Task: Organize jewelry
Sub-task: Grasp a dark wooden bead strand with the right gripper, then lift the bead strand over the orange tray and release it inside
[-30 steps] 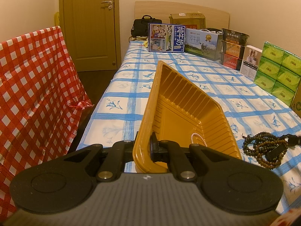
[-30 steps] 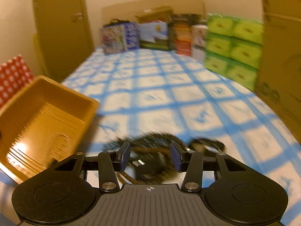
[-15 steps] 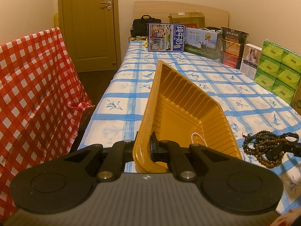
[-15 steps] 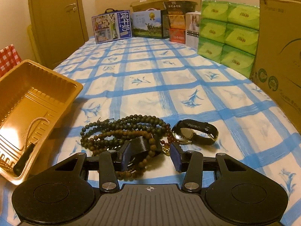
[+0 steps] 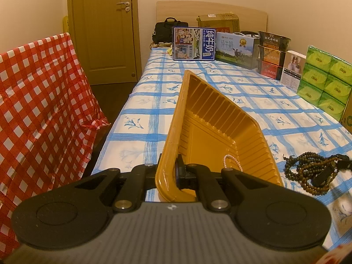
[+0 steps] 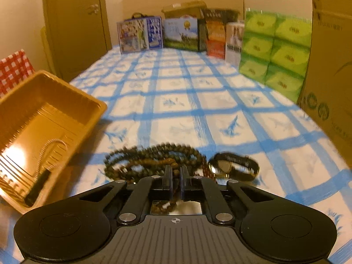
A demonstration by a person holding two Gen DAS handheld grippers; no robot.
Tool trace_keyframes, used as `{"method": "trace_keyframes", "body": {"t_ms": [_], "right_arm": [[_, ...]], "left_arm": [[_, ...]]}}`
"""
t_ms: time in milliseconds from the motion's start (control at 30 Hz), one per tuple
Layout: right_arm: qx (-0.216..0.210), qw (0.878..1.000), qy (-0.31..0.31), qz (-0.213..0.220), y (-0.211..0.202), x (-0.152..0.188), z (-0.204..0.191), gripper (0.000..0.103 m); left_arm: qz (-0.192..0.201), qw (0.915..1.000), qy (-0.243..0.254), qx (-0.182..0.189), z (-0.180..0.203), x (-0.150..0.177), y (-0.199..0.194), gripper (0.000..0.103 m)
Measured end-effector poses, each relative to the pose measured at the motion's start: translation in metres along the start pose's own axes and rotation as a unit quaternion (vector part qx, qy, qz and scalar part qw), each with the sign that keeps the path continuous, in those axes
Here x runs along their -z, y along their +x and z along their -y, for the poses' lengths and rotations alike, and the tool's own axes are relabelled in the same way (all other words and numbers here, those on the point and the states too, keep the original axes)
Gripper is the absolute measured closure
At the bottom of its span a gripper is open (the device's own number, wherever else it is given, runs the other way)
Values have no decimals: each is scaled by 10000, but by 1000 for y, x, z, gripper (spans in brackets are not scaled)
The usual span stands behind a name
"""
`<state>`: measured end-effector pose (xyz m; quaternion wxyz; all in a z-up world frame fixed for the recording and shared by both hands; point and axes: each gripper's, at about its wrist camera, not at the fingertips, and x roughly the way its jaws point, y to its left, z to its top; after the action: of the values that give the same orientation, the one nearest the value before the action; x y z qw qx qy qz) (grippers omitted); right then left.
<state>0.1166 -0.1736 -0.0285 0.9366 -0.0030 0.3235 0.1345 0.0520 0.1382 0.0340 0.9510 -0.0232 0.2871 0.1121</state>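
A bed covered with a blue-checked floral sheet [image 6: 220, 118] serves as the work surface, with cartons and green tissue packs stacked along its far end and right side. At the near left, a gold ribbed plastic tray [image 5: 211, 132] is held by its near left rim in the left gripper [image 5: 173, 171], whose jaws are clamped tight on that wall; the tray appears tipped up on that side. Inside the tray, 1 small pearl bracelet [image 5: 231, 161] is seen lying against the ribbed floor, so 1 piece is judged to be already stored.

The step in hand is judged to be the pick-up of the next piece. The right gripper [image 6: 175, 173] is set low over a heap of dark wooden prayer beads [image 6: 154, 156] lying on the sheet just right of the tray. Its jaws have just been closing and now stand almost together, with a strand of beads pinched between the pads. Whether the whole heap is secured cannot be told, as the view is blurred.

A lift clear of the sheet, then a carry leftward over the tray rim, is what the next move would call for; trailing loops could snag on that rim.

The beads are small, round, brown-green, and coiled in several loops. Touching their right side lies 1 gold-faced wristwatch [image 6: 233, 168] with a dark strap.
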Motion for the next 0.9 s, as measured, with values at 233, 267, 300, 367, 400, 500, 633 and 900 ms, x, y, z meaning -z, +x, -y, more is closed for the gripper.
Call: {"method": "trace_keyframes", "body": {"t_ms": [233,267,300,367,400,500,633,900], "right_arm": [[-180,9975,-264,628,-38,-31,-16,97],[-188,9969,-307,701,-42,-36,-18,97],[-199,9962,-345,769,-45,-40,-20,97],[-251,9952,-352,880,-51,-47,-23,97],[-276,9946,-362,930,-54,-51,-24,97],[-343,9922,-412,1129,-66,-61,-29,97],[-454,9880,-473,1401,-82,-76,-36,97],[-580,9791,-560,1869,-106,-101,-45,97]], "left_arm": [[-1,10000,2,4,-1,-1,0,96],[0,10000,1,5,-1,-1,0,96],[1,10000,-1,6,-1,-1,0,96],[0,10000,6,2,-1,-1,0,96],[0,10000,6,3,-1,-1,-1,96],[0,10000,6,4,-2,-1,0,96],[1,10000,9,4,-2,-1,0,96],[9,10000,16,7,-2,-1,0,96]]}}
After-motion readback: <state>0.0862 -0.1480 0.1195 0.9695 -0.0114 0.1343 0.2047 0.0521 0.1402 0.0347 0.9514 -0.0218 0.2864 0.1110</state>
